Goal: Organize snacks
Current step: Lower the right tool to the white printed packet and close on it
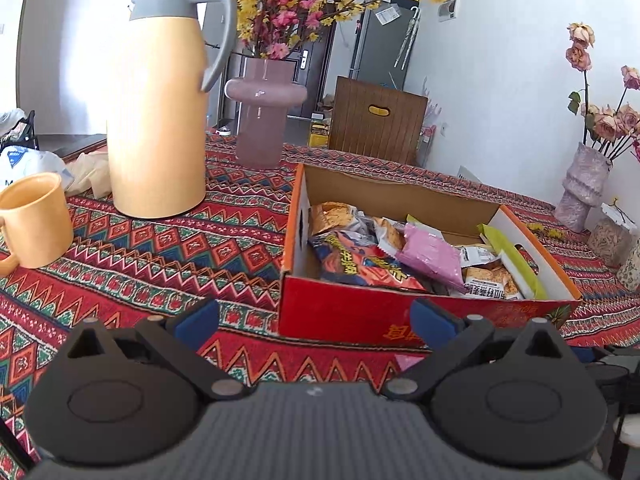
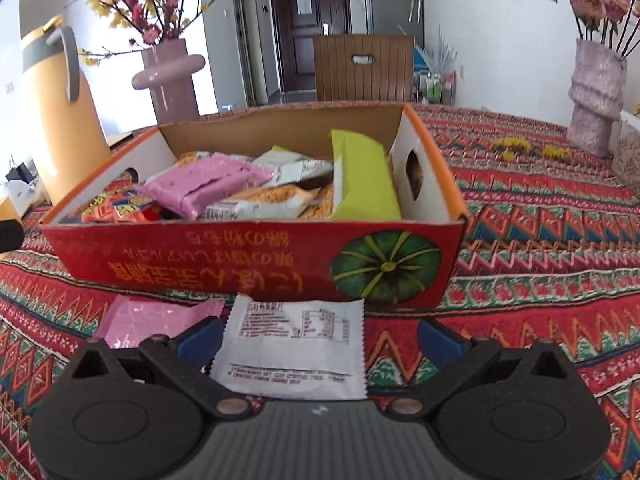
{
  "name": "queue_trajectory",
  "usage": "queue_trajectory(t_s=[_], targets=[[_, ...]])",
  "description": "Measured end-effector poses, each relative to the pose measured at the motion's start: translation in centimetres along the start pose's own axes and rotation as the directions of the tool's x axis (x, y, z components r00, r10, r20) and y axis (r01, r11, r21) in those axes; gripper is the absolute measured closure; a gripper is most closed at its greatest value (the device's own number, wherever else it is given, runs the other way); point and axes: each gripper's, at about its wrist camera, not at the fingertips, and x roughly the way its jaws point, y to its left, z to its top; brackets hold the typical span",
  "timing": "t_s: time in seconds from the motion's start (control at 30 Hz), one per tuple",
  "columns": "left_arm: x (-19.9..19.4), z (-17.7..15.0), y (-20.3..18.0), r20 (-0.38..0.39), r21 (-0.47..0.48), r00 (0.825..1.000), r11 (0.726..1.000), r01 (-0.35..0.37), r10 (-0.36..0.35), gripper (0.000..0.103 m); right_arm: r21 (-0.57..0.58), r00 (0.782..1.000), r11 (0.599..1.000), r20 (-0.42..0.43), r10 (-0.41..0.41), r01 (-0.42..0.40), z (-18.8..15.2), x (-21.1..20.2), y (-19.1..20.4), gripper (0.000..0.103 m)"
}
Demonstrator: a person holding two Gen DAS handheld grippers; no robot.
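- While most snacks are already gathered in the box [image 2: 256, 252], two packets are seen outside it on the worktop [image 2: 540, 240]: a white packet [image 2: 292, 344] and a pink packet [image 2: 156, 320], both just in front of the box's red wall.
- The right tool [image 2: 320, 340] is held open and empty, its blue pads set either side of the white packet; whether the pads touch it cannot be told.
- The left tool [image 1: 316, 320] is likewise open and empty, held near the box's front left corner, with only an edge of the pink packet visible beyond it.
- The step in hand is judged to be the pick-up of the white packet.
- For the next move, the right tool would need to be closed on the flat packet, lifted over the front wall and released among the packets inside.
- The pink packet would then remain to be collected.
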Motion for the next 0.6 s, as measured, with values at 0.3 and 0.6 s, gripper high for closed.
queue_trajectory(t_s=[0.3, 0.6], targets=[[0.3, -0.5, 1.0, -0.017, -0.028, 1.000, 0.999, 0.017, -0.018, 0.000, -0.043, 0.997, 0.997, -0.025, -0.067, 0.066, -0.1, 1.4, 2.0, 0.000], [0.7, -0.9, 1.1, -0.038, -0.037, 0.999, 0.999, 0.024, -0.025, 0.000, -0.020, 0.996, 0.996, -0.018, -0.091, 0.091, -0.2, 1.3, 2.4, 0.000]])
